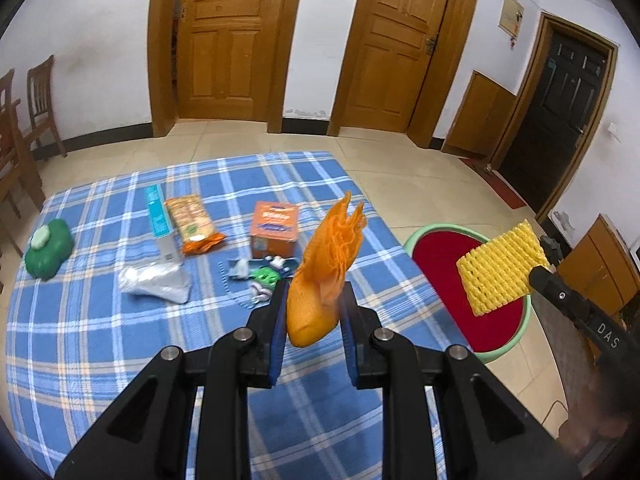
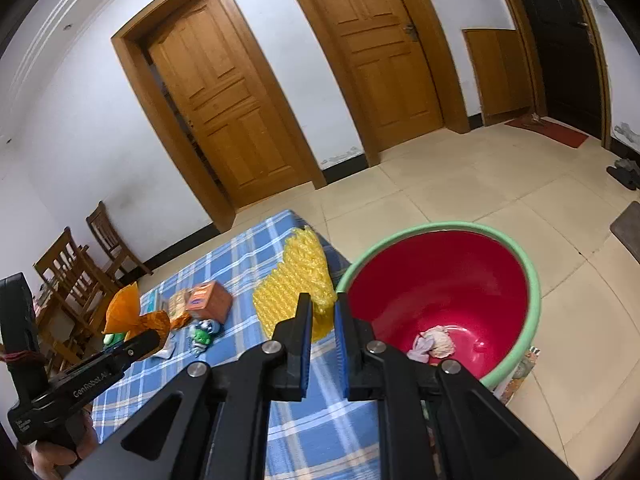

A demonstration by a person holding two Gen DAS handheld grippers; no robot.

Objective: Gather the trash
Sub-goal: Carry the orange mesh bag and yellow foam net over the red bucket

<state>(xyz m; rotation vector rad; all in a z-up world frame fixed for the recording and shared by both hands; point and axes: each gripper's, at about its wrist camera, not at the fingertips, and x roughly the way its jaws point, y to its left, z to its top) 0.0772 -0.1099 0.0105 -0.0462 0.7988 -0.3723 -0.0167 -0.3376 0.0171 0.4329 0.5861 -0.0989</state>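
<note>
My left gripper [image 1: 314, 300] is shut on an orange mesh net bag [image 1: 324, 276] and holds it above the blue plaid table [image 1: 100, 340]; the bag also shows in the right wrist view [image 2: 128, 312]. My right gripper [image 2: 322, 312] is shut on a yellow foam fruit net [image 2: 298, 288], held beside the rim of a red basin with a green rim [image 2: 440, 280]; the net also shows in the left wrist view [image 1: 500, 266], over the basin [image 1: 440, 240]. Crumpled pink and white trash [image 2: 436, 342] lies in the basin's bottom.
On the table lie a green wipes pack [image 1: 48, 248], a teal-and-white box [image 1: 160, 224], an orange snack bag [image 1: 192, 224], an orange carton [image 1: 274, 228], a clear plastic bag [image 1: 156, 282] and small wrappers [image 1: 260, 274]. Wooden chairs [image 1: 24, 128] stand left.
</note>
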